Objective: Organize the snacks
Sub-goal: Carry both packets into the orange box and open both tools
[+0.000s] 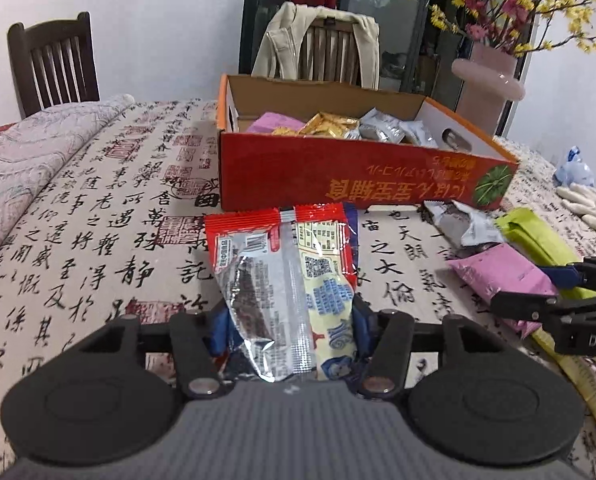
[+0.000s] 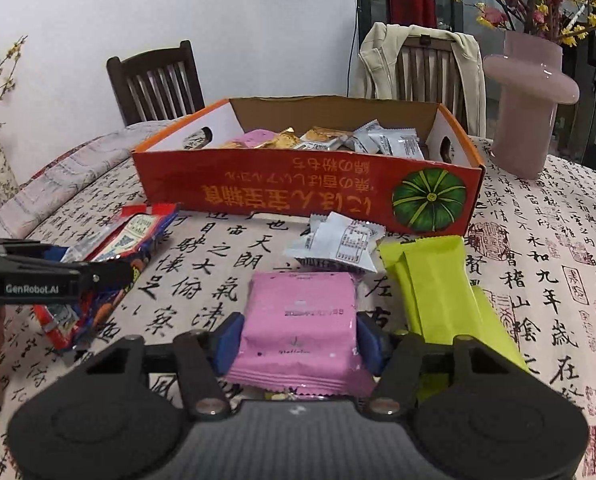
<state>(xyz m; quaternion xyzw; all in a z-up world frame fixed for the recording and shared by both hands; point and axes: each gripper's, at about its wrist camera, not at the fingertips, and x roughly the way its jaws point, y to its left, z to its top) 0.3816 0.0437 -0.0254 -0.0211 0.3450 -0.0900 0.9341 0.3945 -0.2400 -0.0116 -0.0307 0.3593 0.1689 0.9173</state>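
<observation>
Blue pads of your left gripper (image 1: 287, 334) press both sides of a red-and-silver snack packet (image 1: 285, 280), which lies flat on the tablecloth (image 1: 97, 220) and pokes out ahead of the fingers. Your right gripper (image 2: 298, 340) is clamped the same way on a pink snack packet (image 2: 302, 320), also lying on the cloth.

Just ahead of the pink packet lies a crumpled grey-white wrapper (image 2: 338, 246), and to the right of your right claw sit two lime-green packets (image 2: 434, 280), one partly under the other.

Straight beyond both claws stands the open orange cardboard box (image 2: 281, 192), its near wall printed with upside-down characters and a green pumpkin. Inside it you have a pink packet (image 2: 257, 138) at the left, gold foil packets (image 2: 318, 138) in the middle and grey-white packets (image 2: 394, 142) at the right.

Past the box's right end stands a pink vase (image 2: 526, 100) with flowering branches; two wooden chairs stand behind the table, one draped with a cream jacket (image 2: 378, 60).
</observation>
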